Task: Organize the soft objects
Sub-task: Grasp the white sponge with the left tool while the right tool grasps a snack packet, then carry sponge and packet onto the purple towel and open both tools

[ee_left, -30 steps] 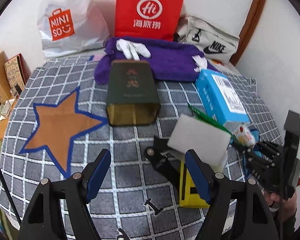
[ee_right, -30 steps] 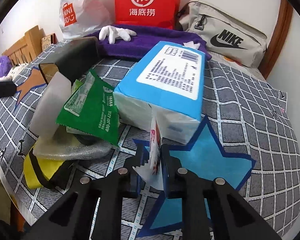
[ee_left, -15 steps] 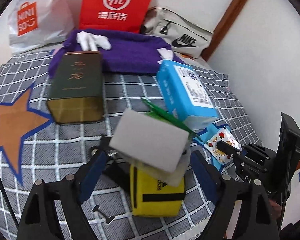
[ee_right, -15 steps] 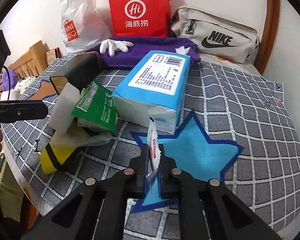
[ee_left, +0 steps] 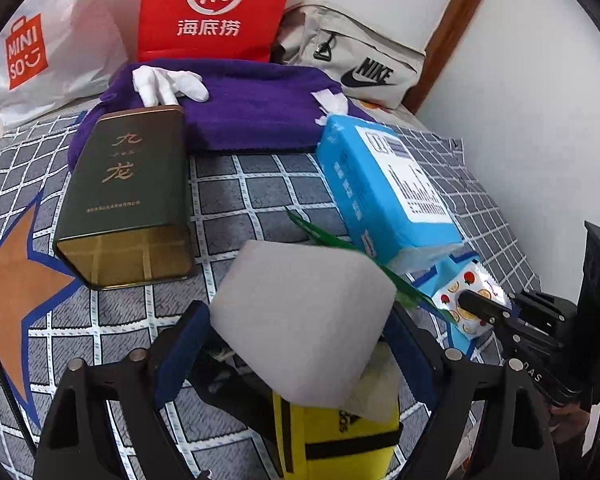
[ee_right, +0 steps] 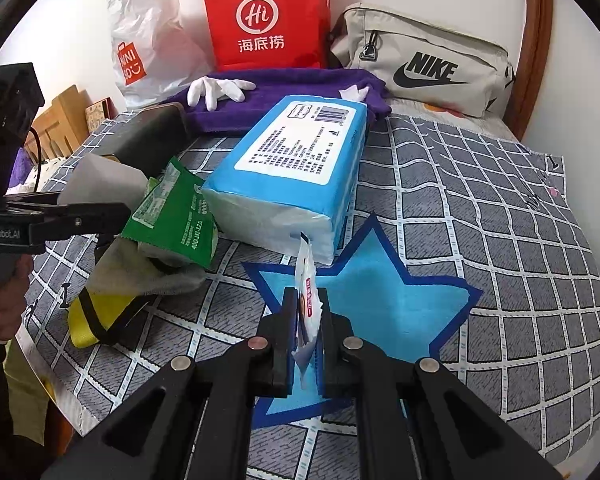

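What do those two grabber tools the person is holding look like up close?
Both are black handheld tools with two straight arms ending in jaws, silver round bolts along the arms. The left gripper has dark blue pads inside its jaws; the right gripper looks black throughout. Seen from the right camera, the left tool carries white "GenRobot.AI" lettering and a boxy black block on top. No sleeve is visible.
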`<action>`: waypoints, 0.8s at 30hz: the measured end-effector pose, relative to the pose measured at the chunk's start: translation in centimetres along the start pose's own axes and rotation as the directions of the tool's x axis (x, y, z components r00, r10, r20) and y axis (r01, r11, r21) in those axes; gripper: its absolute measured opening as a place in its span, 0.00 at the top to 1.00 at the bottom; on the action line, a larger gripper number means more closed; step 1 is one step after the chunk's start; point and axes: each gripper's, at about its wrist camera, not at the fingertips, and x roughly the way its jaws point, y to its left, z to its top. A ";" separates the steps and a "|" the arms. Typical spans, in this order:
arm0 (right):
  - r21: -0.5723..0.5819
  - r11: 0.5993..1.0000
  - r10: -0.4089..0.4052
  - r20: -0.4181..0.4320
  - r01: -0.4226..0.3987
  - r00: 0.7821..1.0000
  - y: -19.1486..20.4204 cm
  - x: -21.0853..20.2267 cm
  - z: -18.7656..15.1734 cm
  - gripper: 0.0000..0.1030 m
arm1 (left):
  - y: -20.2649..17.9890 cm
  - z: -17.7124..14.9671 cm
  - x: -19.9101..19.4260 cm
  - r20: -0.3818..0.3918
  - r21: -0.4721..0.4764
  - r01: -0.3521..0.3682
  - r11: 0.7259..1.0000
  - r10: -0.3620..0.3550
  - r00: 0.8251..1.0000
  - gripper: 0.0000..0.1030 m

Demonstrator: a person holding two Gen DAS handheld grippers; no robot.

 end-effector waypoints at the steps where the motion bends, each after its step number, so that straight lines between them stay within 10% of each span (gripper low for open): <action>1: -0.001 1.000 -0.001 -0.001 0.001 1.000 0.0 0.0 0.0 0.93 | 0.2 0.0 -0.1 0.003 -0.004 -0.008 1.000 0.008 1.000 0.36; 7: -0.016 1.000 -0.004 0.001 0.004 1.000 0.6 0.1 0.3 0.93 | 2.8 -0.6 -1.4 0.024 -0.081 0.009 0.997 -0.007 1.000 0.55; 24: 0.006 1.000 0.009 0.046 -0.009 0.999 0.8 -2.8 1.6 0.93 | 5.6 -1.1 -6.9 0.093 -0.172 -0.089 0.981 0.106 0.990 0.55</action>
